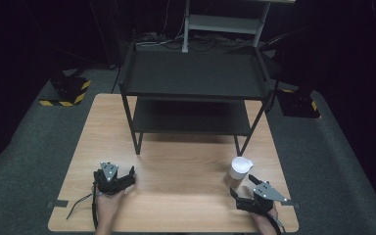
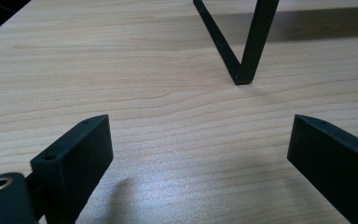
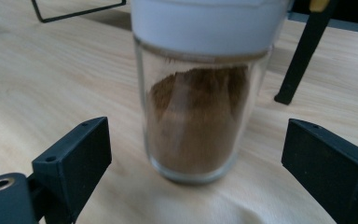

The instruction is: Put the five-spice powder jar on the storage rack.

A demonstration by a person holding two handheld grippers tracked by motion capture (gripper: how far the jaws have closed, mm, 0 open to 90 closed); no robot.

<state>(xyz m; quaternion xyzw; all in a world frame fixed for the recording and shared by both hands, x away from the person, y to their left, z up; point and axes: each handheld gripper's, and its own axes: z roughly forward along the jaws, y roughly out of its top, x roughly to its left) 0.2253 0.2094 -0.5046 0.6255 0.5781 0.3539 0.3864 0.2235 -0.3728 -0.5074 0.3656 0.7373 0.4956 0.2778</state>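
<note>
A clear glass spice jar with a white plastic lid and brown powder inside [image 1: 238, 173] is standing upright on the light wooden table [image 1: 176, 196], near its right edge and in front of the right legs of the black metal two-tier shelf rack [image 1: 193, 78]. The right gripper [image 1: 251, 185] is sitting just behind the jar on the person's side; its jaws are standing wide apart, with the jar [image 3: 200, 116] ahead of and between them, clear of both pads. The left gripper [image 1: 129, 174] is resting low over the table's left part, well apart from the jar, its jaws also spread wide with bare wood between them and a rack leg [image 2: 242, 51] ahead.
</note>
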